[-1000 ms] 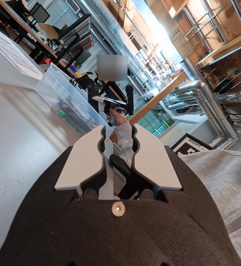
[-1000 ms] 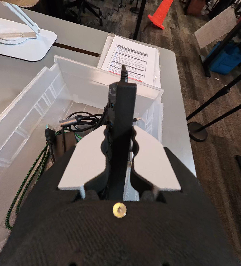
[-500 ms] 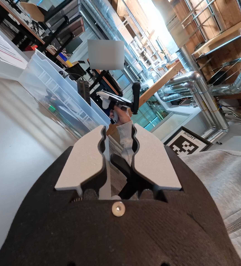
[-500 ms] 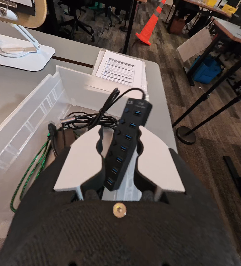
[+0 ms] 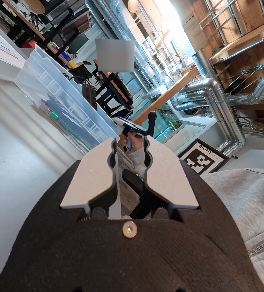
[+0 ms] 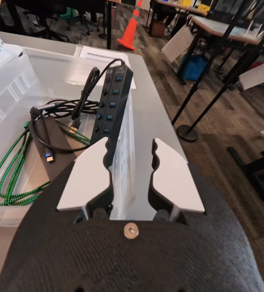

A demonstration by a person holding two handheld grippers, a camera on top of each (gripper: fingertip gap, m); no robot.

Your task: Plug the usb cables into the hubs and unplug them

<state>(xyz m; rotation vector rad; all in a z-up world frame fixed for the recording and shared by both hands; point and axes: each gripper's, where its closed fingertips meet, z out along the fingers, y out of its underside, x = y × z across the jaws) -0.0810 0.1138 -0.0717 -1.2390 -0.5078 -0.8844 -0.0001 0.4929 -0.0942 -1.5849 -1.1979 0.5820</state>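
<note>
A black USB hub (image 6: pixel 114 102) with blue ports stands tilted in the clear plastic bin (image 6: pixel 6 88), leaning on the bin's right wall. Its own black cable and plug (image 6: pixel 76 123) hang beside it. A green braided cable (image 6: pixel 9 173) and a blue-tipped plug (image 6: pixel 49 156) lie on the bin floor. My right gripper (image 6: pixel 130 139) is open and empty, just behind and to the right of the hub, over the bin wall. My left gripper (image 5: pixel 129 139) is open and empty, held off the table's near edge. In its view the hub (image 5: pixel 90 96) sticks up out of the bin (image 5: pixel 52 82).
A printed sheet (image 6: pixel 102 55) lies on the grey table beyond the bin. A white stand base (image 6: pixel 0 49) sits at the far left. An orange cone (image 6: pixel 130 30) and black stand poles (image 6: pixel 186 134) are on the floor to the right. The person's grey sleeve (image 5: pixel 238 197) fills the left view's right side. One gripper's finger ends stand about 40 cm off the other's. From the right gripper's tips to the black USB hub (image 6: pixel 114 102) is close to 9 cm.
My right gripper opened and let go of the hub, which turned port-side up and came to lean in the bin. The gripper drew back and right. The left gripper stayed open and only shifted its view slightly.
</note>
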